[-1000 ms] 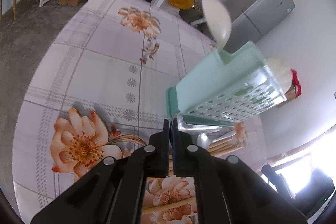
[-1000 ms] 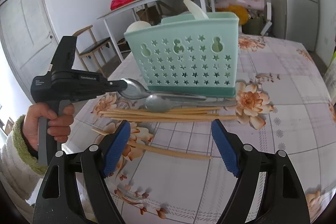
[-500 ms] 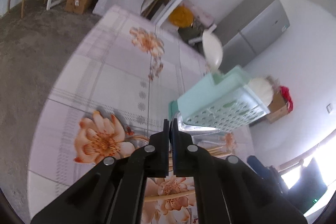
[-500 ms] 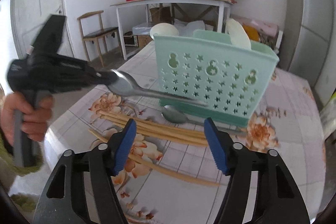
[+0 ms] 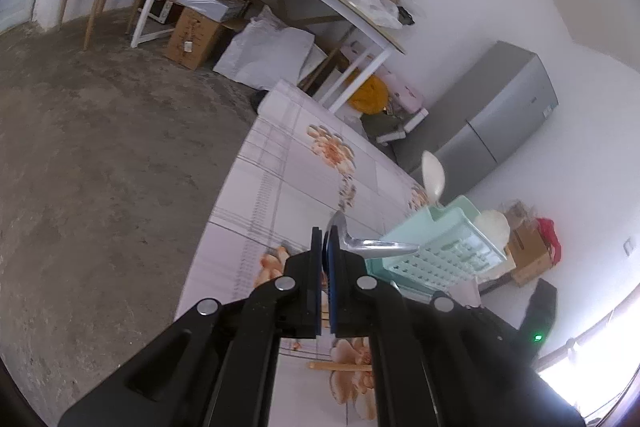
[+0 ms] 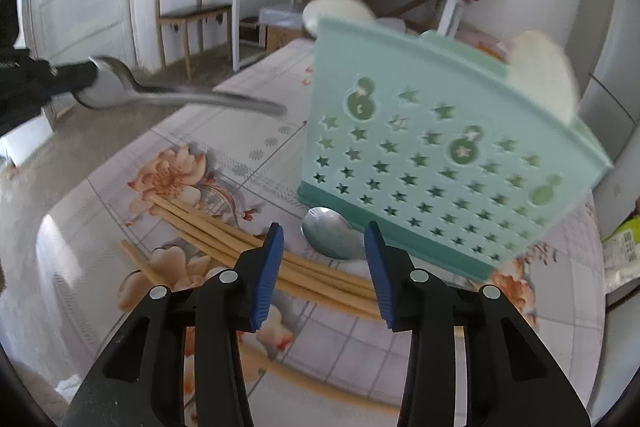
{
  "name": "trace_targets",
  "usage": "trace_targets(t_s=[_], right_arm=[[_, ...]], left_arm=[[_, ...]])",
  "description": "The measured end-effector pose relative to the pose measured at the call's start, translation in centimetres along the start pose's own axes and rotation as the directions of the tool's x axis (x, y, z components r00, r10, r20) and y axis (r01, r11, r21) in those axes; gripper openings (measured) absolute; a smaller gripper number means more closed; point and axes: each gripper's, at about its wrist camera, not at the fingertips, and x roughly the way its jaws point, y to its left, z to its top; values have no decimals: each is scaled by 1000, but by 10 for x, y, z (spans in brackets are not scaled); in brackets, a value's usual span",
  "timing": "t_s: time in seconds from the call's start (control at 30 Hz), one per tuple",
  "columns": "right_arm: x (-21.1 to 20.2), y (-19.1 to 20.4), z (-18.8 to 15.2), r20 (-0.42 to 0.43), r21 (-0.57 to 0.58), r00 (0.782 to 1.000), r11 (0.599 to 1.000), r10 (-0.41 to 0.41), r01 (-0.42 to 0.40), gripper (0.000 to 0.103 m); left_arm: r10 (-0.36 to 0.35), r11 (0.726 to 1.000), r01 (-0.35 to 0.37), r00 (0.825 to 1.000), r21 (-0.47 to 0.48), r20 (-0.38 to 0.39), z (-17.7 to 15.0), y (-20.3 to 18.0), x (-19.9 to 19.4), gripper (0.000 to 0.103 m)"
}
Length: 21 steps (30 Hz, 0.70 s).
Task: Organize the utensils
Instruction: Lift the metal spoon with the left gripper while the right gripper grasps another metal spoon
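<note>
Right wrist view: mint caddy holds two white spoons, handles hidden inside. Beside the caddy, left gripper pinches a steel spoon; right gripper fingers, closing, spread empty.

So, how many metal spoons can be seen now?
2. One metal spoon is held in the air by the left gripper, which grips its bowl. The second spoon lies on the table before the green holder. The holder may hide more.
</note>
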Motion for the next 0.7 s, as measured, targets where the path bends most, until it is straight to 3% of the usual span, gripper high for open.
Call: trace_targets(t_s=[0.23,0.37,0.53,0.7], right_arm=[[27,19,8,-62,-84,997,996,-37,31,32],[40,27,8,-108,-126,991,990,-78,65,24],[42,28,8,-108,-148,987,983,-123,106,9],[41,31,10,-87,-161,988,981,-127,112,4]], left_arm=[[7,1000,-7,1000,-17,-14,0,12,8,1],[6,1000,-6,1000,-22,-21,-1,16,10,1],[12,1000,-12,1000,-21,-17,0,16,9,1],[18,1000,-18,1000,-13,-2,-1,12,5,1]])
